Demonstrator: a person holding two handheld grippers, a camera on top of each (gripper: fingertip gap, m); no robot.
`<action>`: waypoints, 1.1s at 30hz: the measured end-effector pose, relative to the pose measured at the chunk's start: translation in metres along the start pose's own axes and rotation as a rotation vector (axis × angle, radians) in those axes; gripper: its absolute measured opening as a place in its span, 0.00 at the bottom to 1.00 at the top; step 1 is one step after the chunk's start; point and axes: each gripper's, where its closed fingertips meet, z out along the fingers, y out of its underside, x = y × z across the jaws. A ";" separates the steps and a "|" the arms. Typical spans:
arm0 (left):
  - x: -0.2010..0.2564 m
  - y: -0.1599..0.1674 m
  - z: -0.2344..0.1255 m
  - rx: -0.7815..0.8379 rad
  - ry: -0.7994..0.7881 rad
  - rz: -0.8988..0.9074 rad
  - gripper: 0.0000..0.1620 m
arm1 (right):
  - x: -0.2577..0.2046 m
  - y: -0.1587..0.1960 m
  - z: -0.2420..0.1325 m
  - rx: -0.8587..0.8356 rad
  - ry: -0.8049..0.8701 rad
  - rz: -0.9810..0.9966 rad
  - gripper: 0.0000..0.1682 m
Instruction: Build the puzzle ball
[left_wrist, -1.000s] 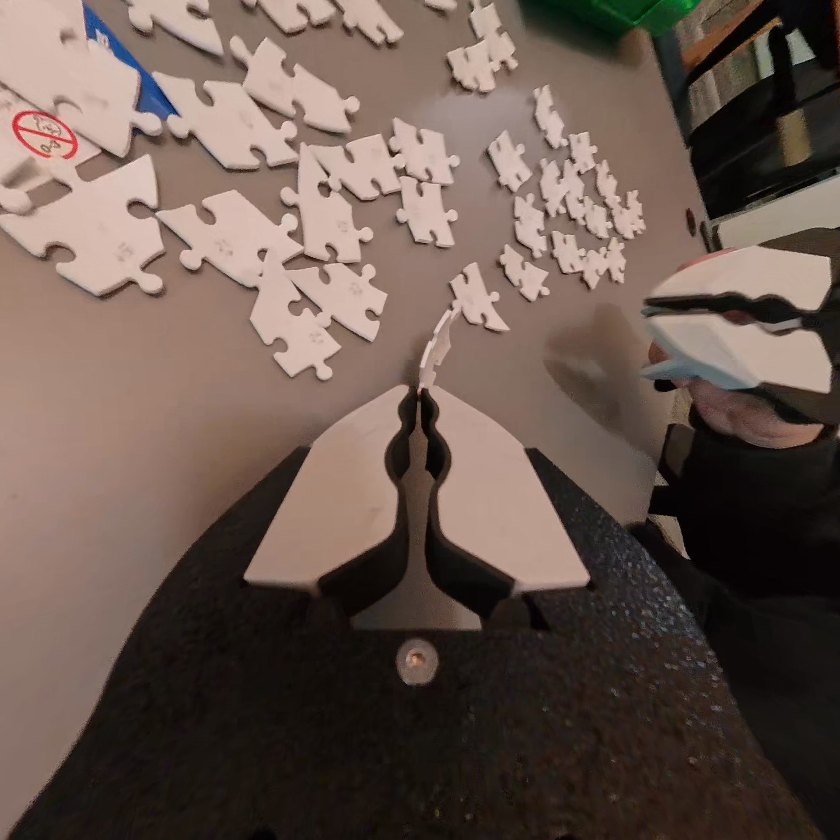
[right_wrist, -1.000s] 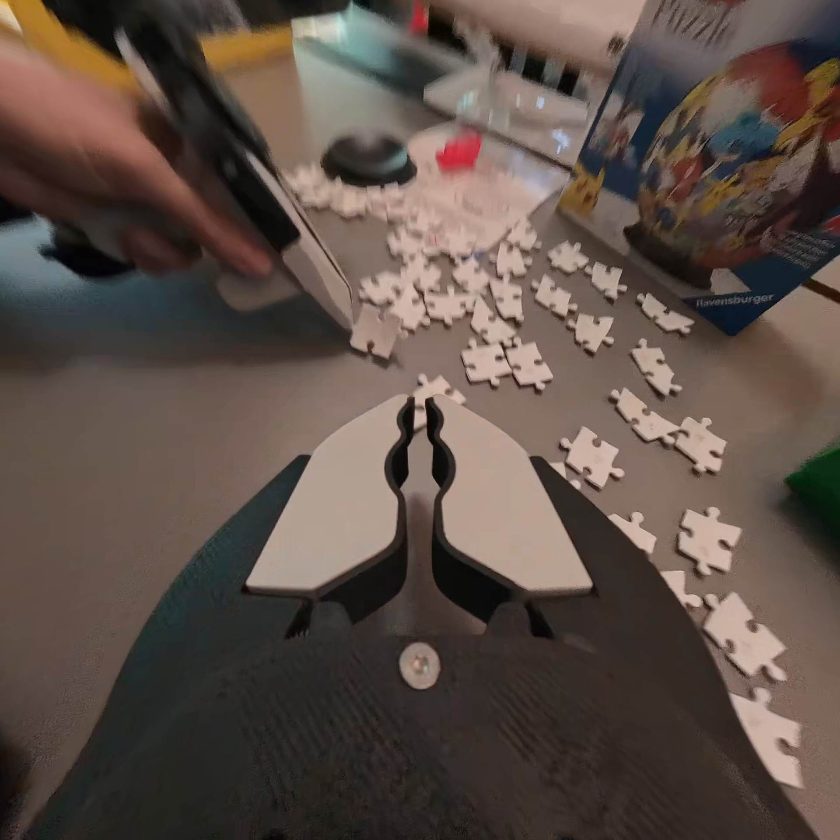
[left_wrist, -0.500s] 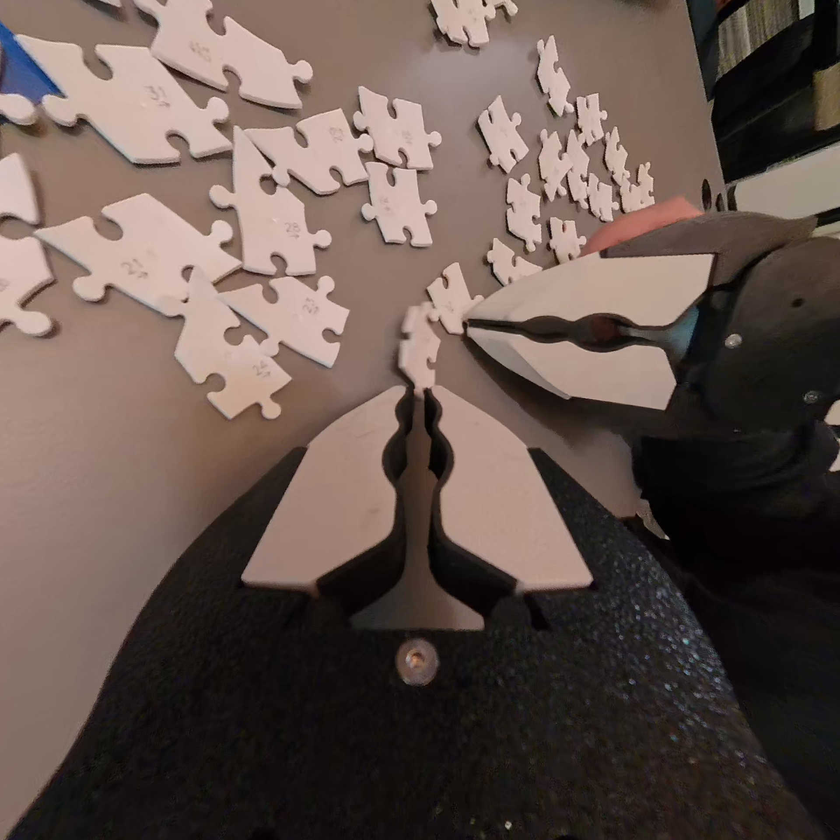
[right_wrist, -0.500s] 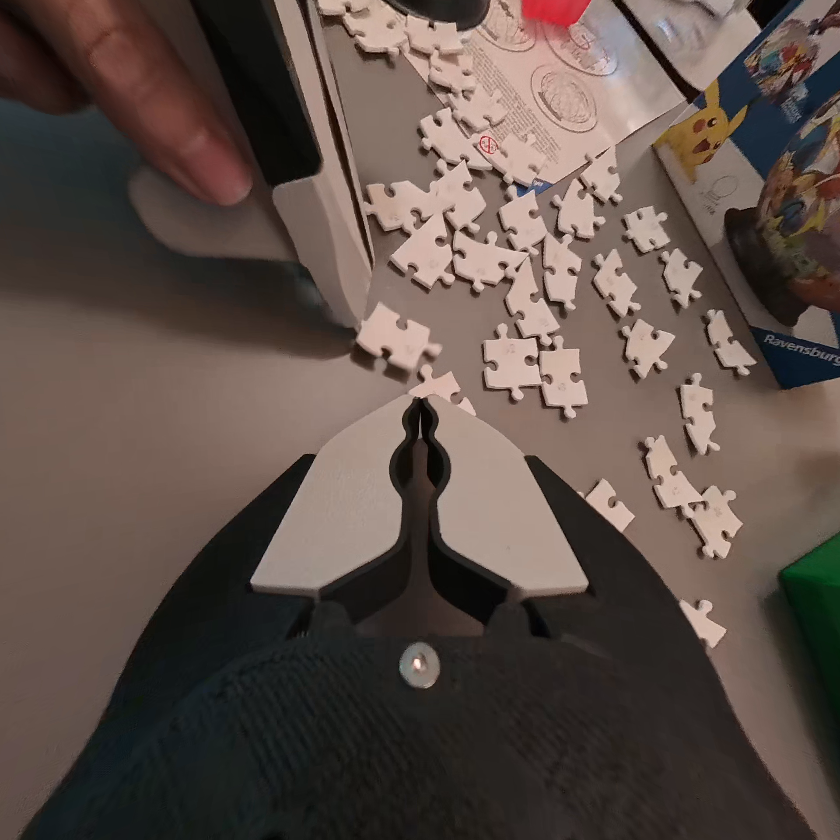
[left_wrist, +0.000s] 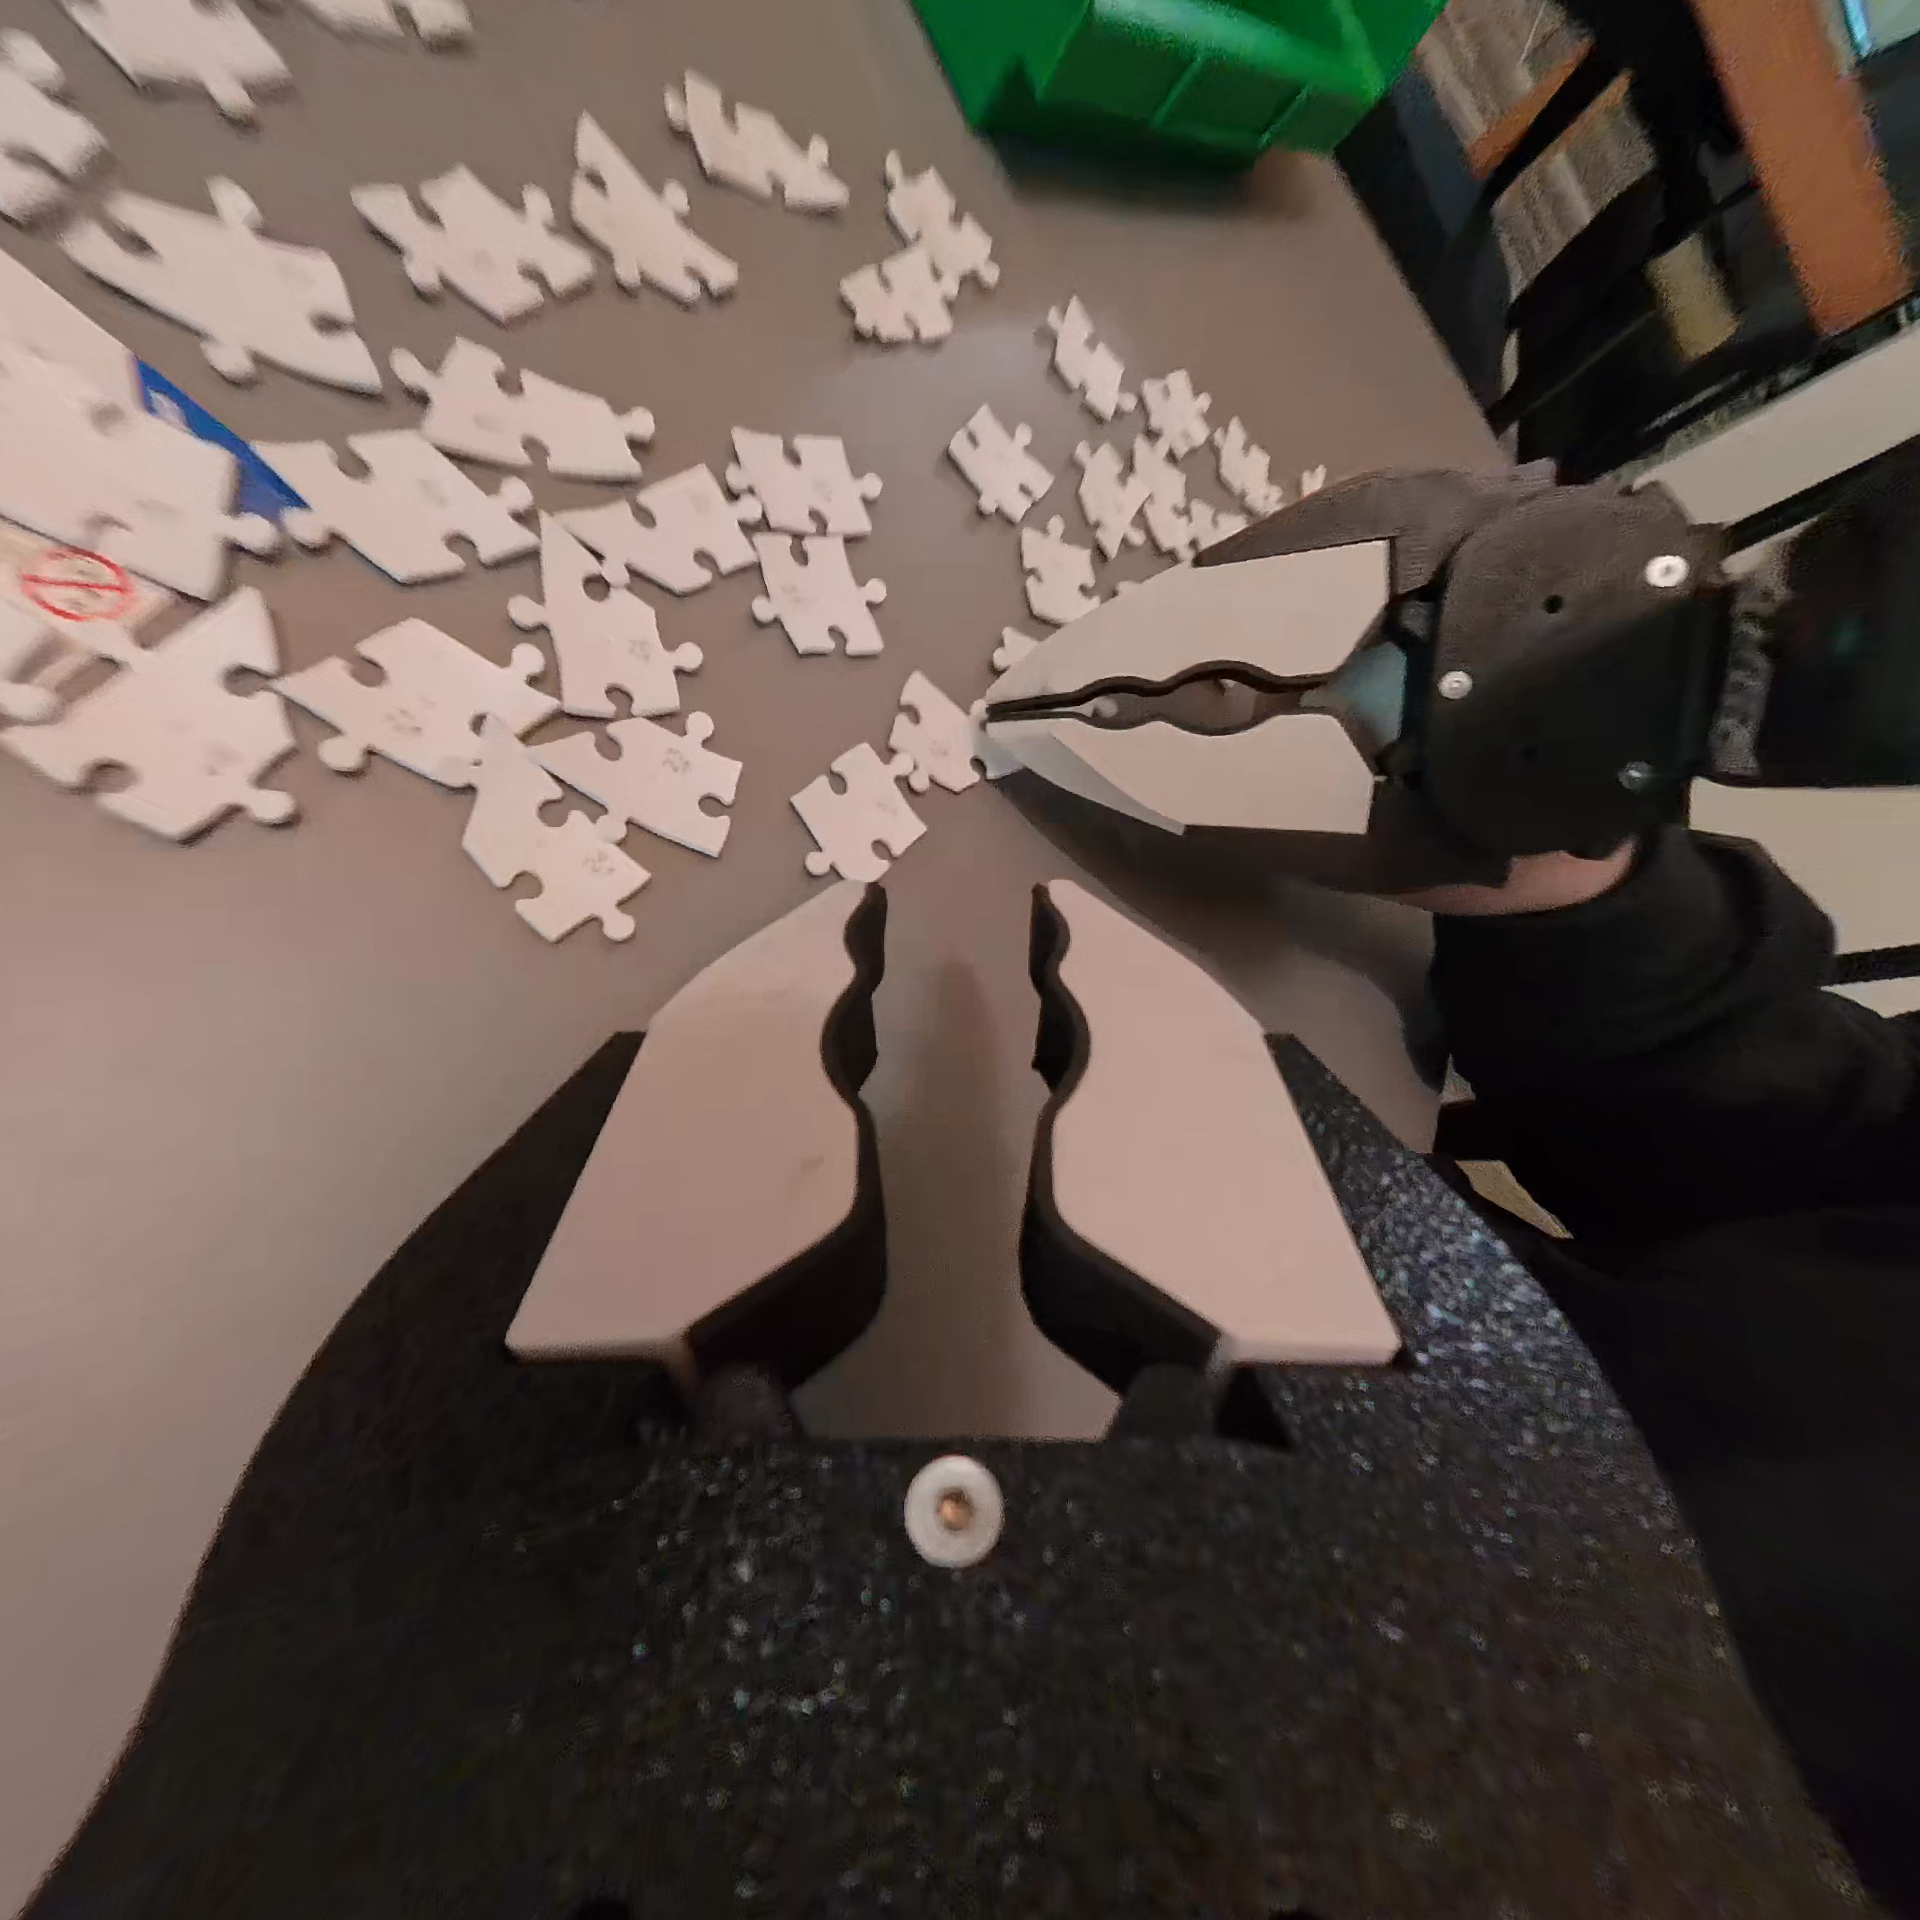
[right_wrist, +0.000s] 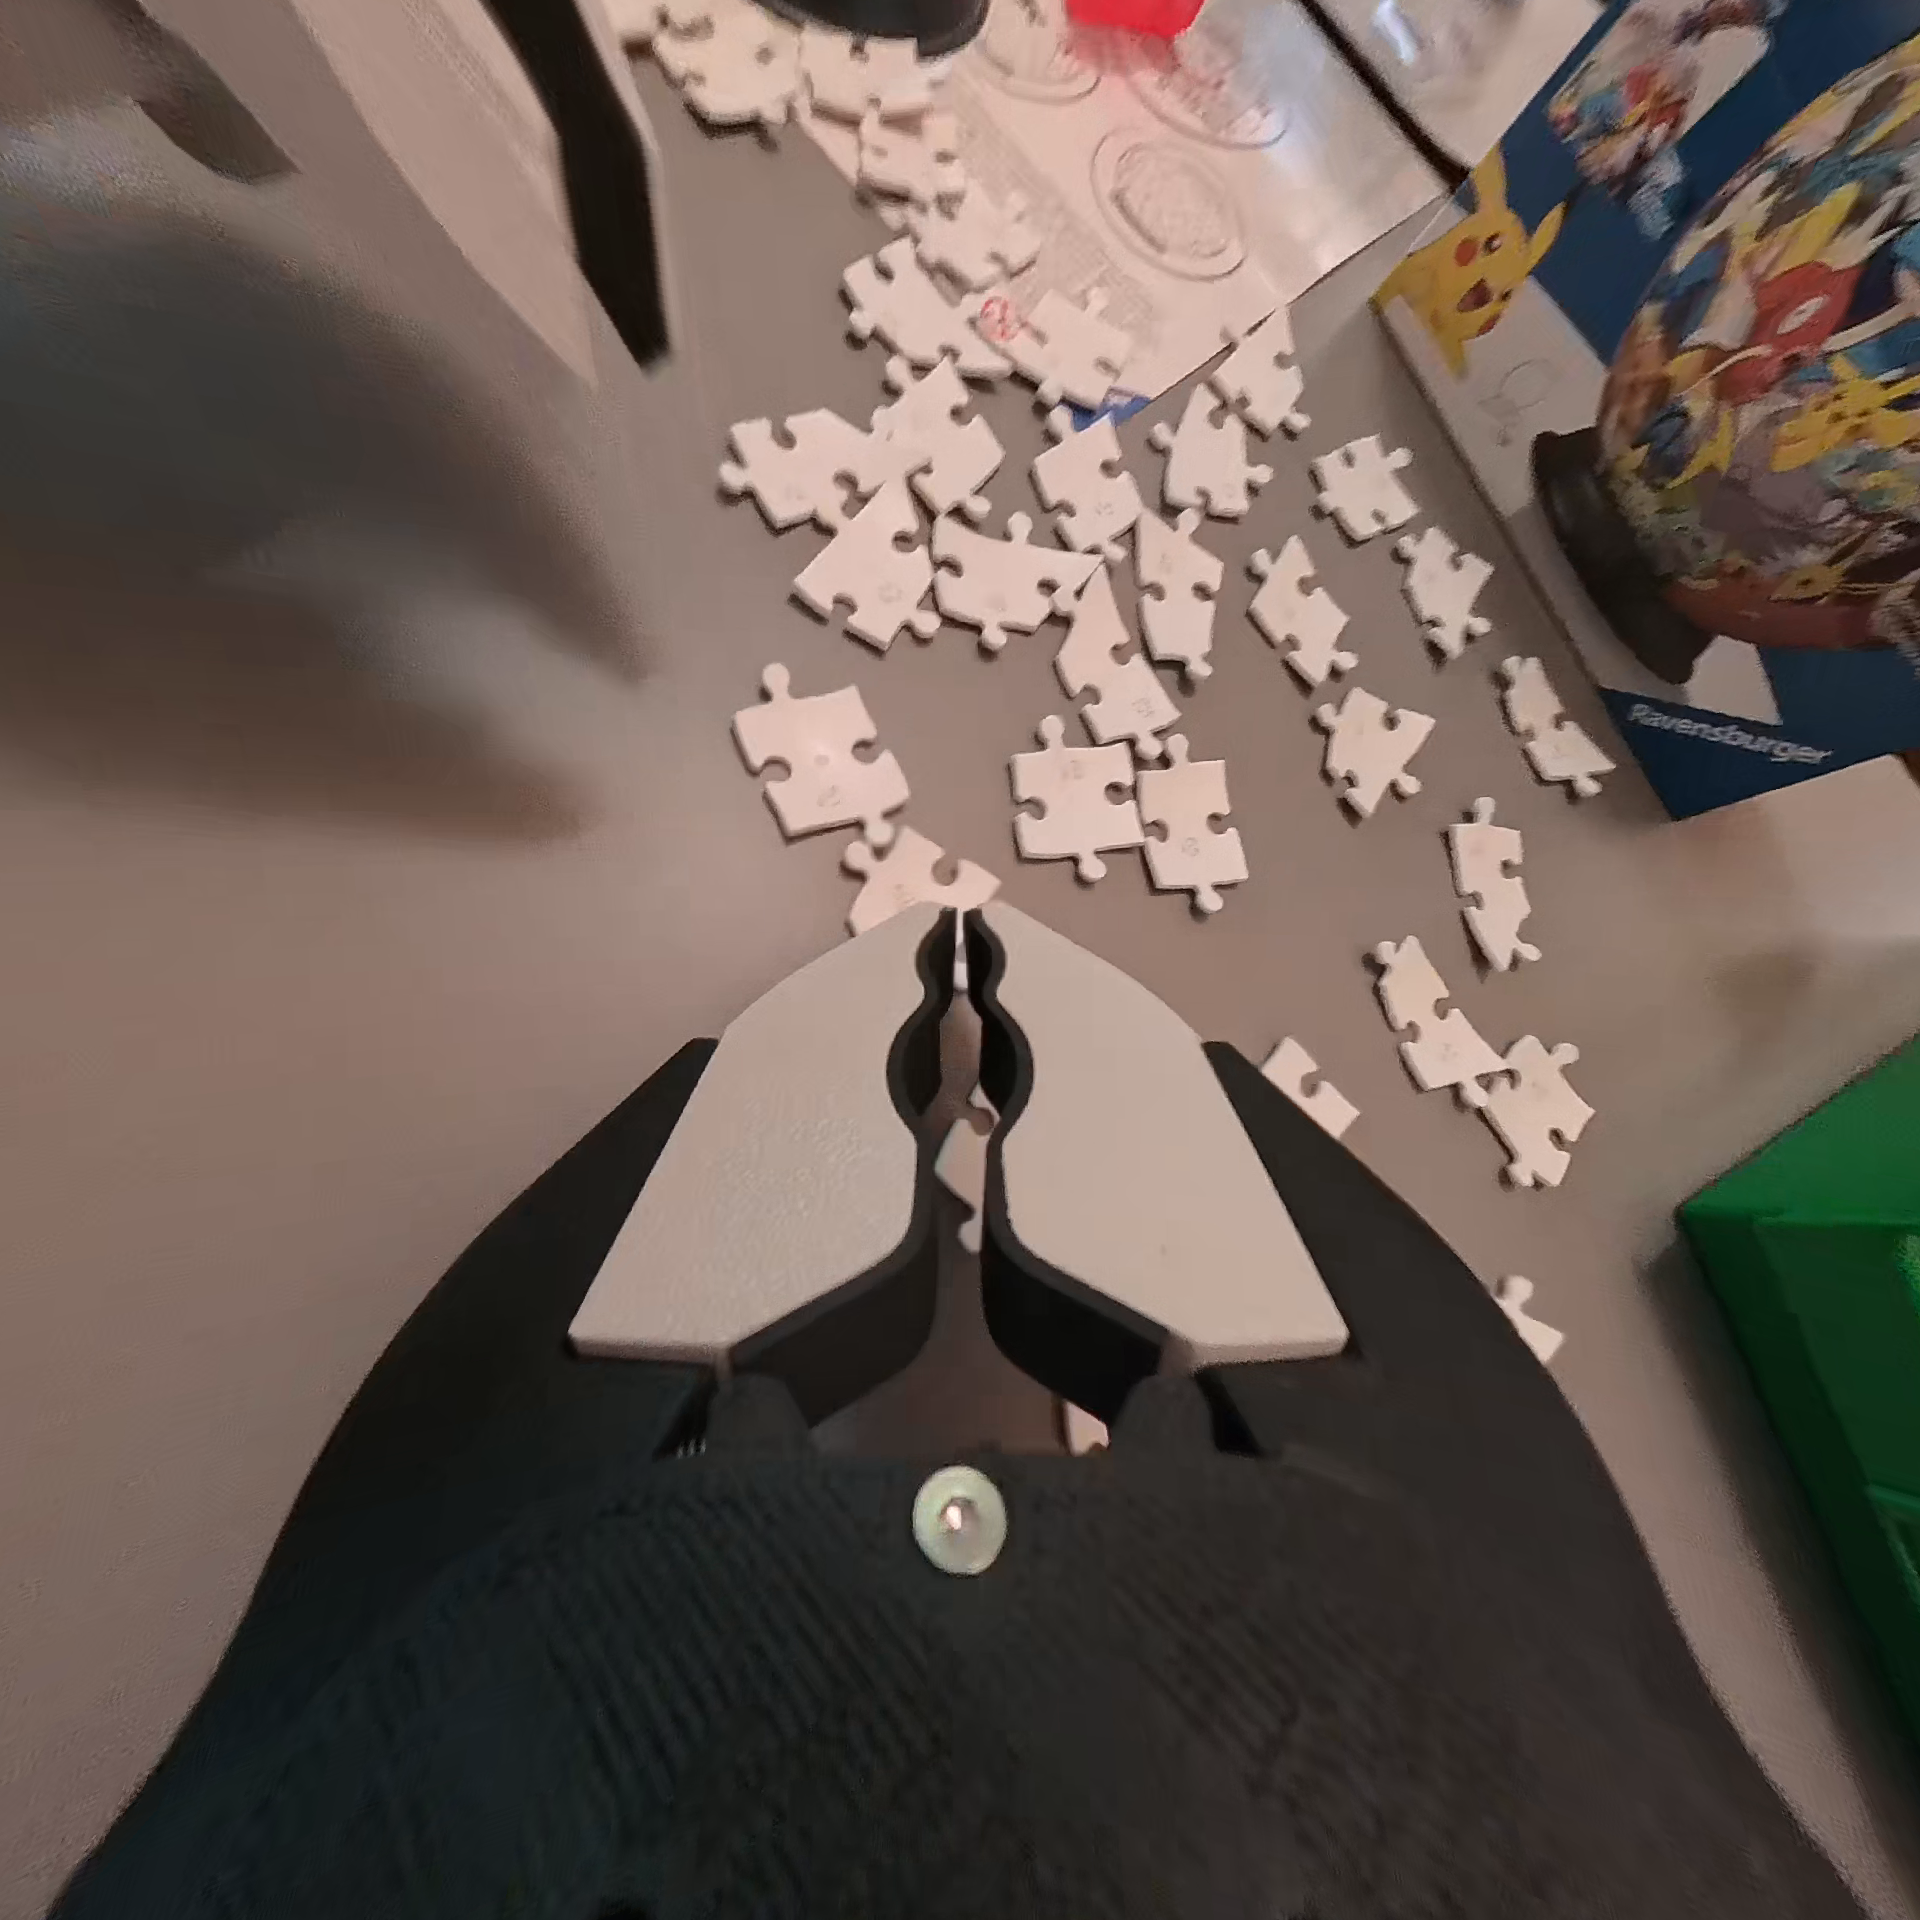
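Many white puzzle pieces (left_wrist: 613, 634) lie face down on the grey table (left_wrist: 260, 1039). My left gripper (left_wrist: 958, 899) is open and empty, just short of one loose piece (left_wrist: 862, 810). That piece touches, and seems linked to, a second piece (left_wrist: 935, 732). My right gripper (left_wrist: 987, 719) comes in from the right and is shut on the second piece's edge. In the right wrist view the right gripper (right_wrist: 958, 916) pinches that piece (right_wrist: 909, 873), with the loose piece (right_wrist: 821, 758) just beyond it. The left gripper (right_wrist: 540, 156) is a blur at the upper left.
A green bin (left_wrist: 1164, 62) stands at the table's far side and shows at the right (right_wrist: 1829, 1351) in the right wrist view. The puzzle box (right_wrist: 1714, 416) and a printed sheet (right_wrist: 1174, 197) lie beyond the pieces. The table edge runs along the right, by a dark sleeve (left_wrist: 1662, 1091). Across from one pair of fingers to the other is roughly 8 cm.
My left gripper has opened, let go of its piece and drawn back. That piece now lies on the table against the piece my right gripper holds.
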 end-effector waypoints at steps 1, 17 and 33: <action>0.001 -0.004 -0.012 0.036 -0.009 0.020 0.16 | 0.004 -0.003 -0.004 0.017 0.011 0.012 0.01; -0.232 0.084 -0.440 0.115 -1.094 -0.244 0.15 | 0.028 -0.057 -0.046 0.348 -0.017 0.260 0.34; -0.326 0.149 -0.405 -0.895 -0.877 0.323 0.41 | 0.005 -0.065 -0.043 0.306 -0.041 0.153 0.40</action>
